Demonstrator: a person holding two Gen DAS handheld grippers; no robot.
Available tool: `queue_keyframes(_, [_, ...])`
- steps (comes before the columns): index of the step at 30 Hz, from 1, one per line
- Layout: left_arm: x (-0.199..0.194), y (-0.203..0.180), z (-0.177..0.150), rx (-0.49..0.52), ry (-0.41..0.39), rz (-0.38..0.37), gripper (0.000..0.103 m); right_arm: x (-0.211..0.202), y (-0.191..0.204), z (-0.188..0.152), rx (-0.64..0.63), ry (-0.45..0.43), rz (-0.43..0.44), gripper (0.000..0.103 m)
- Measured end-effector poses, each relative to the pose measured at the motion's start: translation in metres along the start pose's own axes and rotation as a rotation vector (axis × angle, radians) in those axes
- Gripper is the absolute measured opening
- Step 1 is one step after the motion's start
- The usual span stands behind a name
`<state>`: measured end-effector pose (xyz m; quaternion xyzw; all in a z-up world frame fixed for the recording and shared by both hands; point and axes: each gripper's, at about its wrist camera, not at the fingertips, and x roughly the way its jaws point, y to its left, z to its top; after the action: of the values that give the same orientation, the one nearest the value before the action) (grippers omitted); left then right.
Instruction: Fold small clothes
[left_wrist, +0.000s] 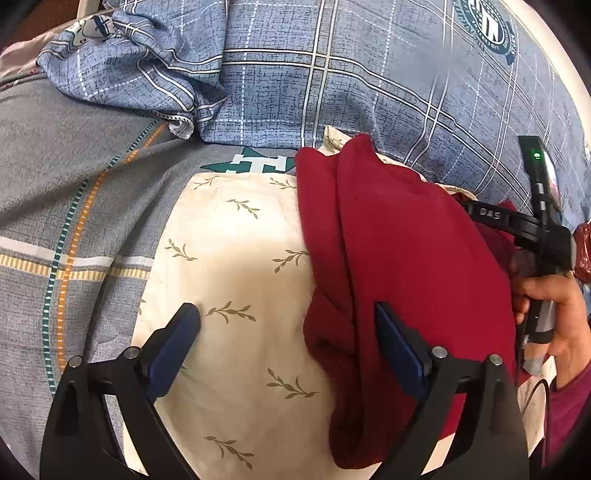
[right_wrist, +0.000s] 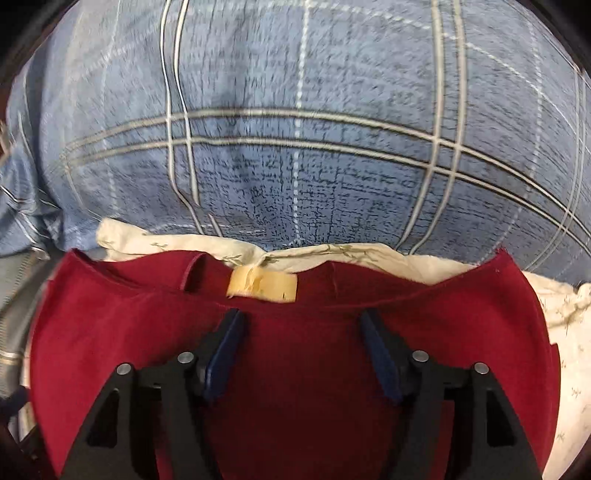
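Note:
A dark red garment (left_wrist: 399, 258) lies folded lengthwise on a cream cloth with green leaf sprigs (left_wrist: 236, 258). My left gripper (left_wrist: 288, 314) is open just above them, its left finger over the cream cloth and its right finger over the red garment's left edge. In the right wrist view the red garment (right_wrist: 295, 369) fills the lower half, with its neckline and a tan label (right_wrist: 262, 286) at the far edge. My right gripper (right_wrist: 301, 321) is open above the garment just behind the neckline. The right gripper's body (left_wrist: 543, 236) and the hand holding it show at the right in the left wrist view.
A blue plaid pillow or duvet (left_wrist: 369, 74) rises behind the cloths and fills the upper half of the right wrist view (right_wrist: 295, 129). A grey bedsheet with orange and teal stripes (left_wrist: 74, 221) spreads to the left. A crumpled blue plaid cover (left_wrist: 129, 74) lies at the back left.

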<state>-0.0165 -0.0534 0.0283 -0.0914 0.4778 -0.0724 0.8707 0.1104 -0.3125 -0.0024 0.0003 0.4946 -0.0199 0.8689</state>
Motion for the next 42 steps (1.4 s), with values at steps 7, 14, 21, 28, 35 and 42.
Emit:
queue_keyframes(7, [-0.001, -0.001, -0.001, 0.005, -0.004, 0.007, 0.096, -0.016, 0.012, 0.005, 0.021, -0.029, -0.041, 0.067])
queue_keyframes(14, [-0.002, -0.002, -0.001, 0.003, -0.007, 0.008, 0.096, -0.058, 0.059, 0.002, -0.042, -0.066, 0.135, 0.067])
queue_keyframes(21, [-0.003, -0.001, 0.0, -0.007, -0.006, -0.007, 0.096, -0.045, 0.131, 0.006, -0.205, -0.046, 0.235, 0.048])
queue_keyframes(28, [-0.007, 0.007, 0.004, -0.042, 0.002, -0.067, 0.096, 0.015, 0.159, 0.015, -0.16, 0.033, 0.256, 0.051])
queue_keyframes(35, [-0.008, 0.008, 0.002, -0.072, 0.022, -0.095, 0.096, -0.014, 0.15, 0.018, -0.167, 0.097, 0.273, 0.074])
queue_keyframes(42, [-0.014, 0.0, -0.003, -0.038, 0.013, -0.084, 0.096, -0.008, 0.19, 0.004, -0.311, 0.127, 0.2, 0.09])
